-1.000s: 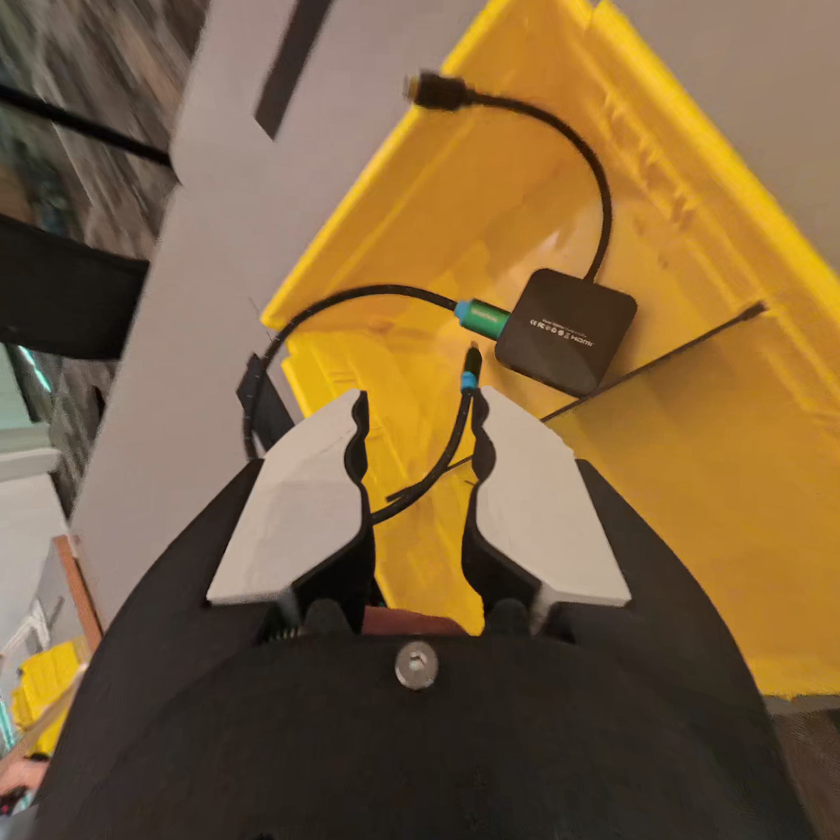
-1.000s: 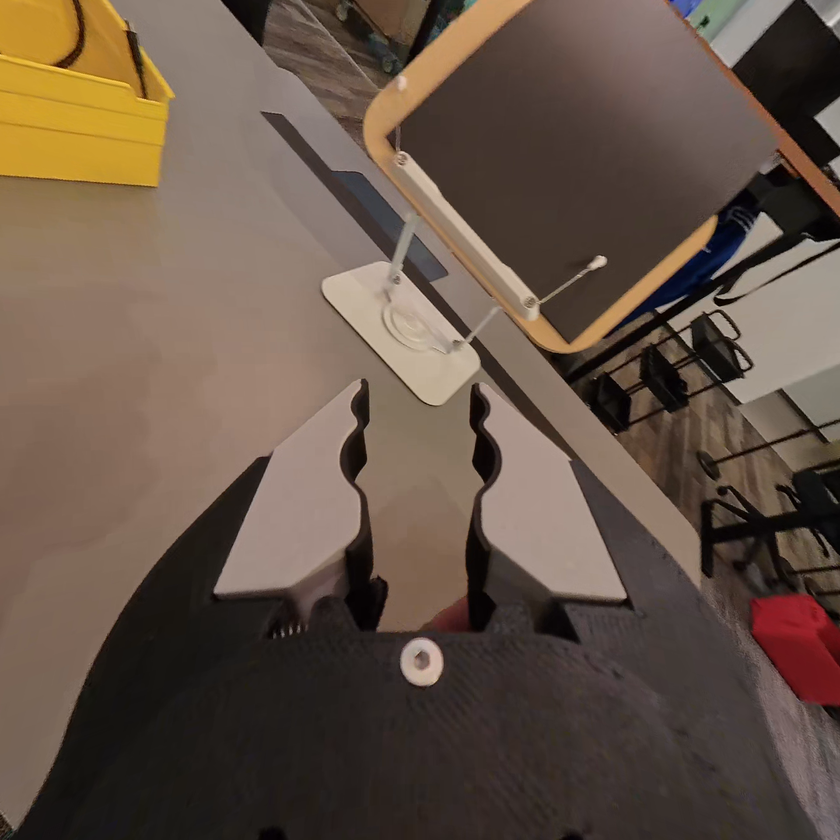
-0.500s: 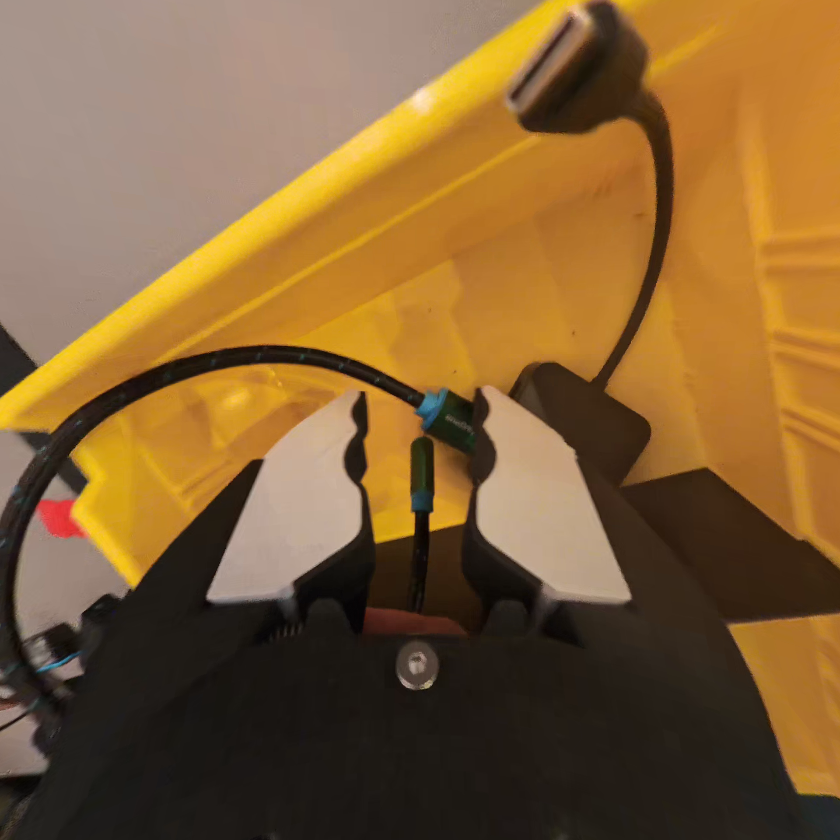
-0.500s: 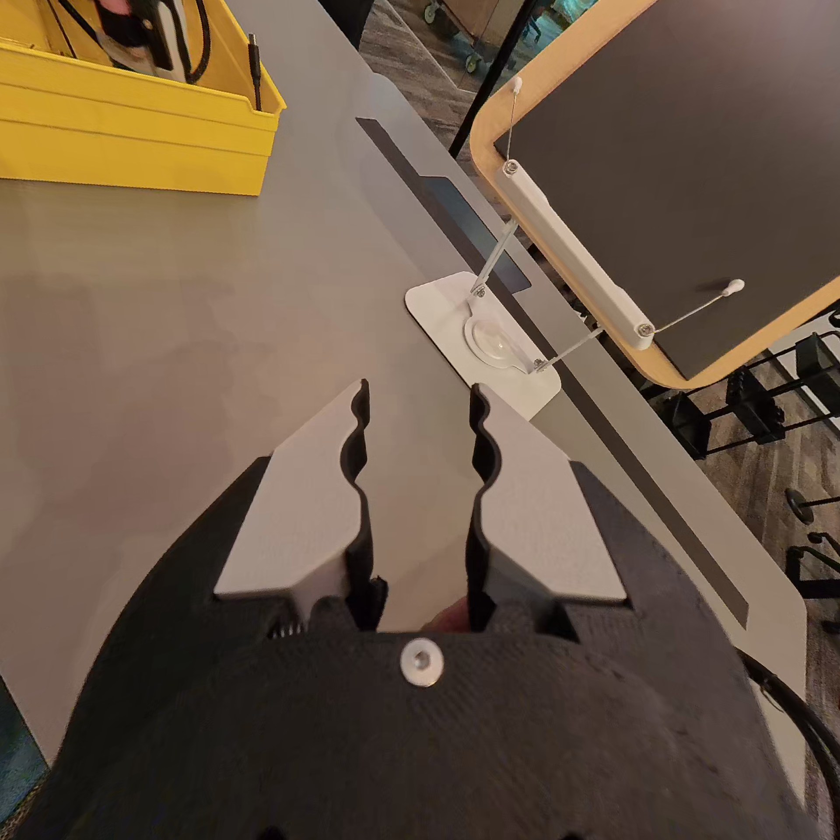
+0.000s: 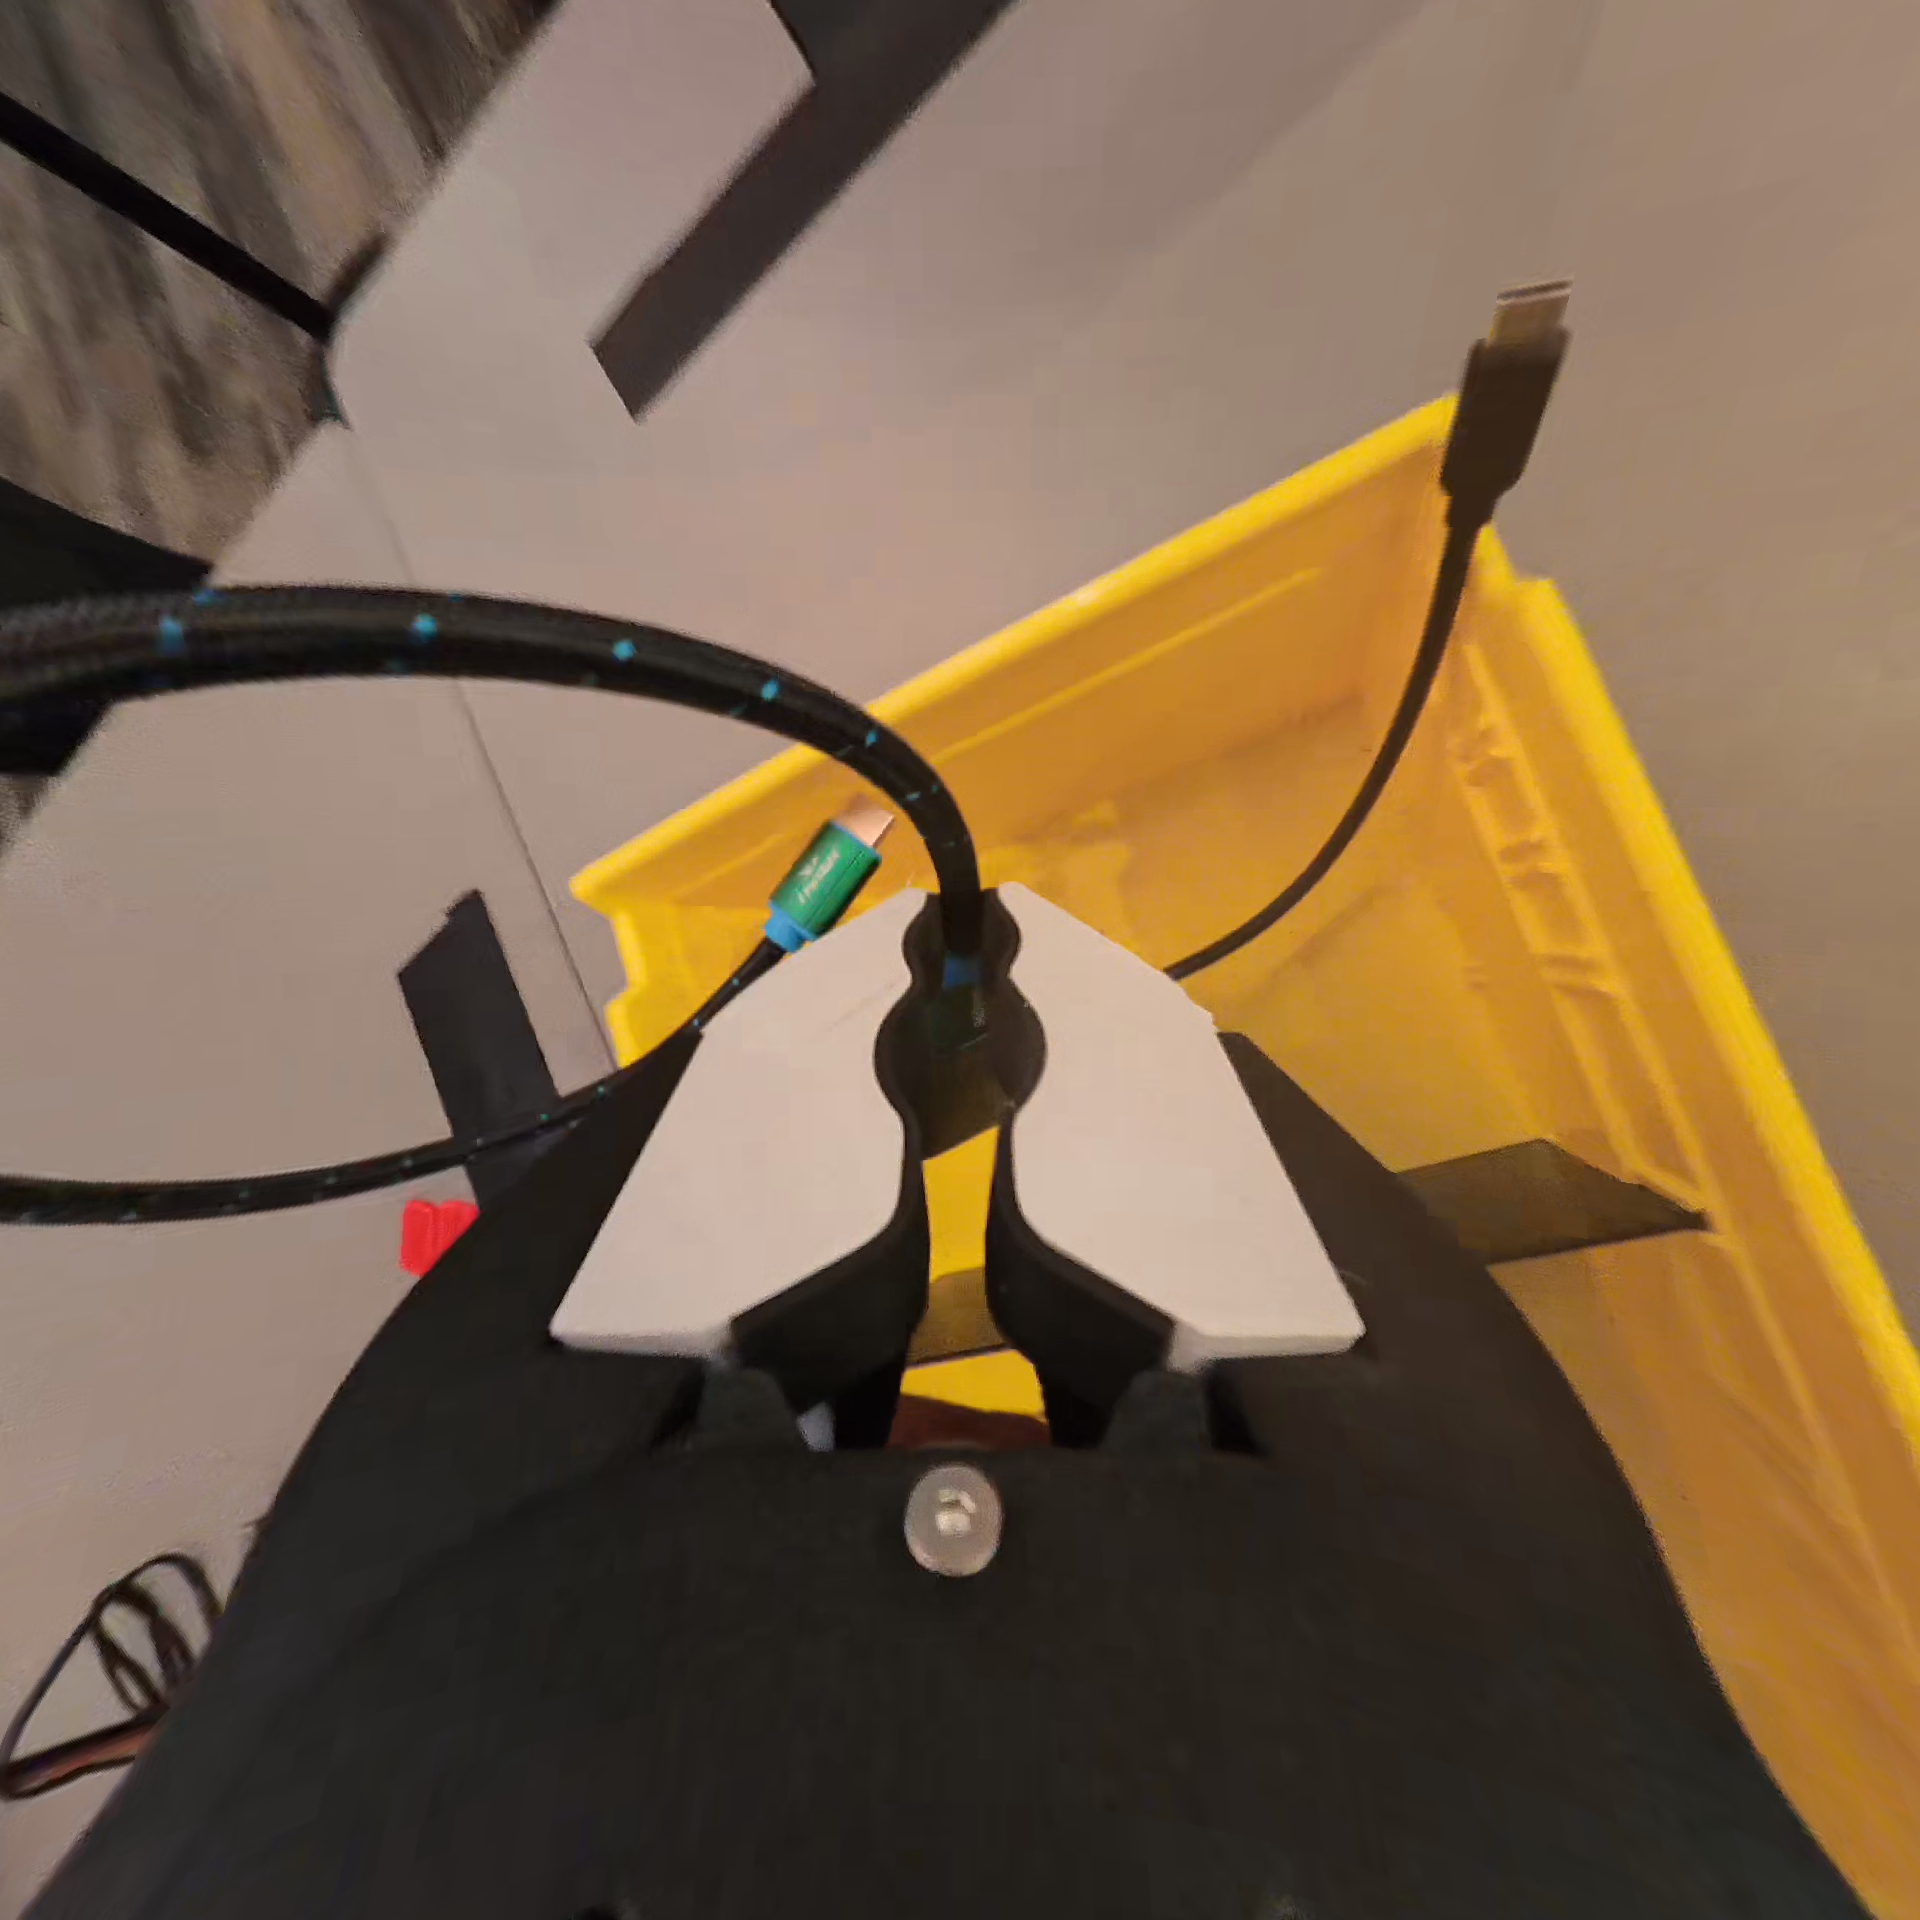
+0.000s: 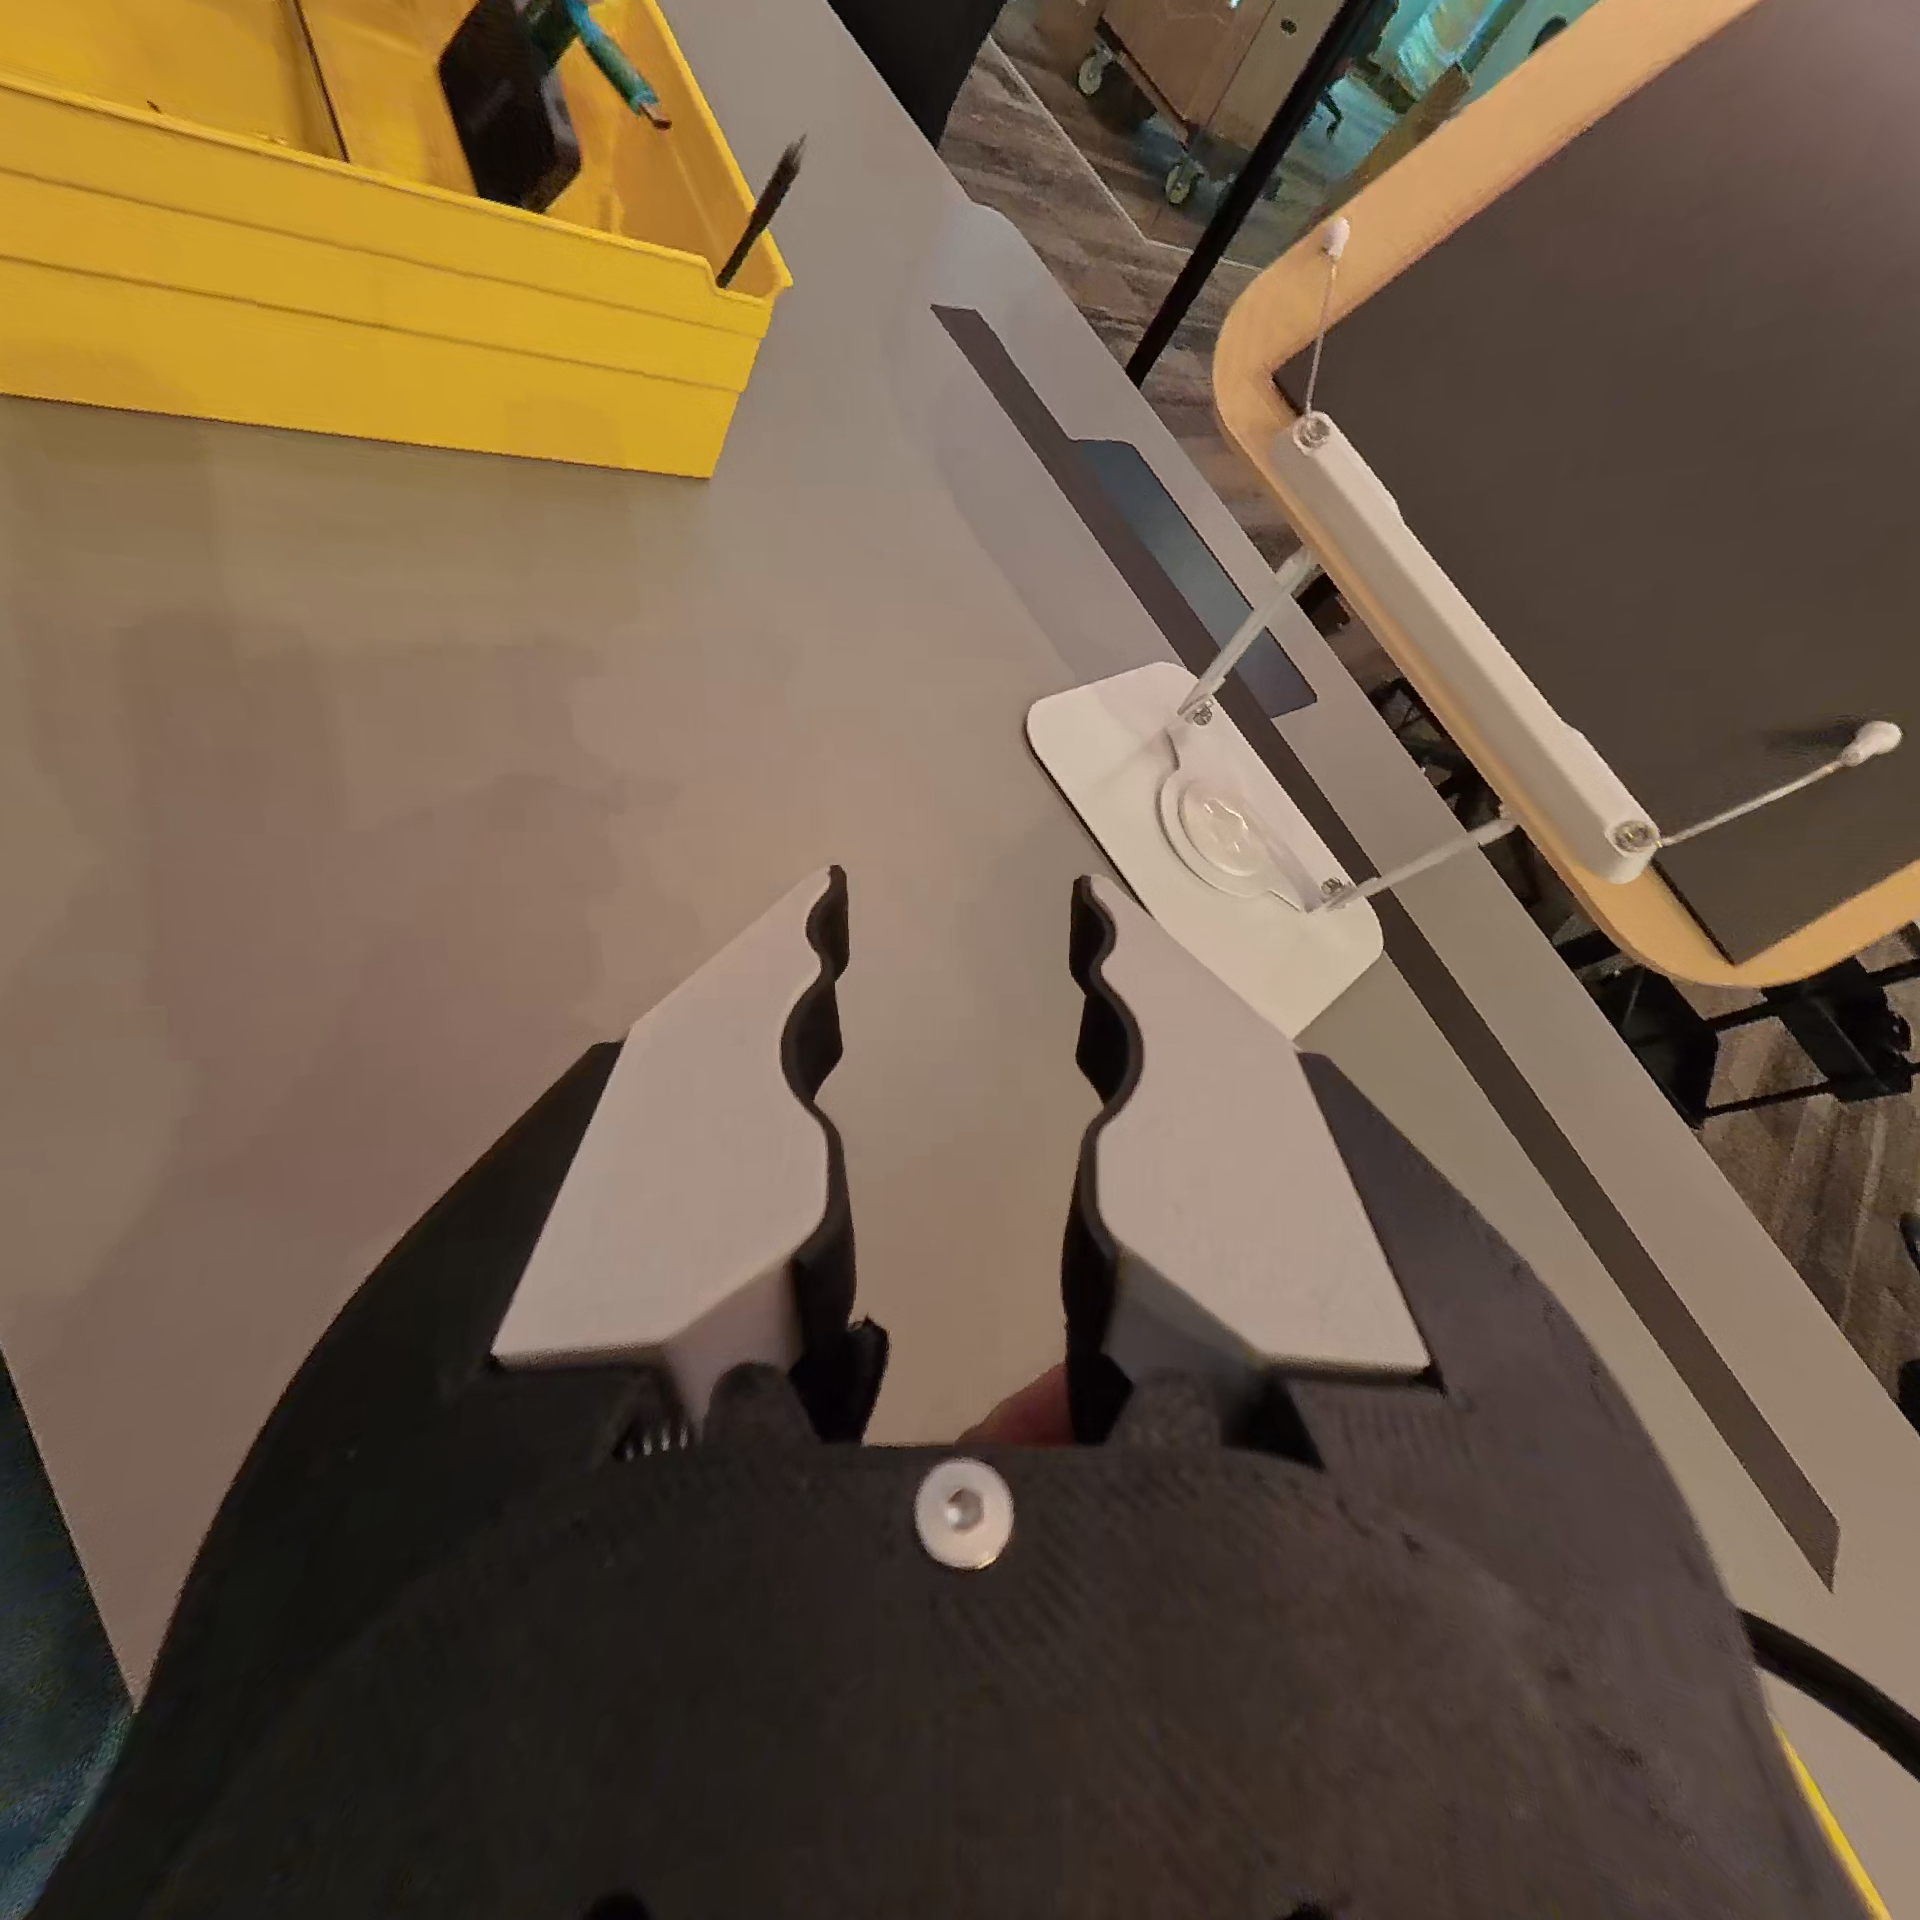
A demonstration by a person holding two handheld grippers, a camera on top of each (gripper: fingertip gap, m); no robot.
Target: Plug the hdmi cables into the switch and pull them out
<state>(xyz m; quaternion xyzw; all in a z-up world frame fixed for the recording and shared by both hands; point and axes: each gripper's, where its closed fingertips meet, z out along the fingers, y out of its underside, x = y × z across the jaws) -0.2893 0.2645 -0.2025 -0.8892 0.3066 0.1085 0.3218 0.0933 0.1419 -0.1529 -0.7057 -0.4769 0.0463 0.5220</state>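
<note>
My left gripper is shut on the green plug of a black braided HDMI cable, over a yellow bin. A second green plug with a bare gold tip sticks out free just left of the fingers. The switch is mostly hidden under the fingers here; its thin black lead rises to a black plug. In the right wrist view the black switch stands tilted in the bin. My right gripper is open and empty over the grey table.
A white stand base sits on the table just right of my right gripper and carries a dark board with a wooden rim. The table edge runs along the right. A black divider crosses the bin.
My left gripper has closed on the green plug that was beside the switch and the view has swung. My right gripper has shifted over the table and stays open.
</note>
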